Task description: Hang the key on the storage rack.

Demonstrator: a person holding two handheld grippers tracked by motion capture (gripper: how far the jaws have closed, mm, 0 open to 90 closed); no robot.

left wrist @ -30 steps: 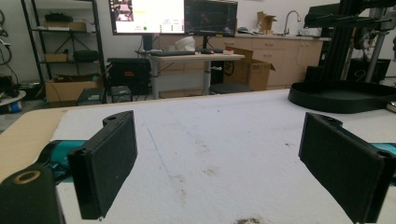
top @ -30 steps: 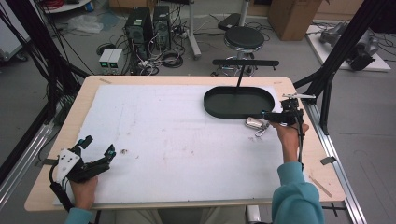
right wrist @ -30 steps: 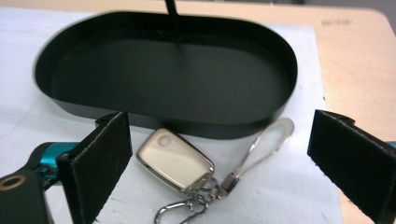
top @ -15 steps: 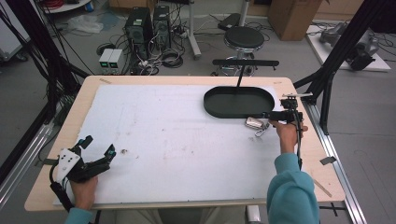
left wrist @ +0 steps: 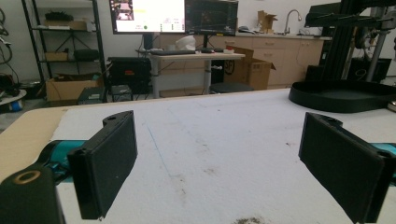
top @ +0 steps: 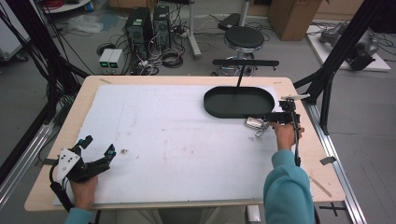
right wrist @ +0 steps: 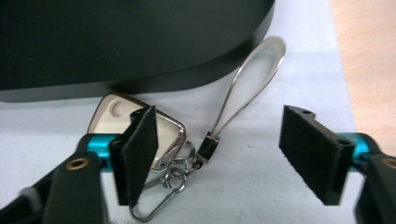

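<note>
A key ring lies on the white mat against the near right rim of the black oval tray [top: 219,113]. It has a beige fob [right wrist: 109,109], a long steel wire loop [right wrist: 252,77] and small split rings [right wrist: 173,175]. My right gripper [right wrist: 219,149] is low over it, jaws astride the rings and the foot of the loop. One pad [right wrist: 140,149] overlaps the fob's edge and the other pad stands clear. The jaws have just been closing, with the key ring between them and no grip. In the high view the right gripper [top: 267,119] points left at the fob [top: 254,122]. My left gripper [top: 98,147] rests open near the front left corner.
The tray [left wrist: 345,95] sits at the back right of the mat, its wall [right wrist: 116,46] right behind the key ring. A small speck of debris [top: 123,150] lies by the left gripper [left wrist: 219,168]. Bare wood borders the mat, with the table's right edge close to the right hand.
My right gripper has sunk a little and crept toward the key ring beside the tray. The left gripper has stayed where it was.
</note>
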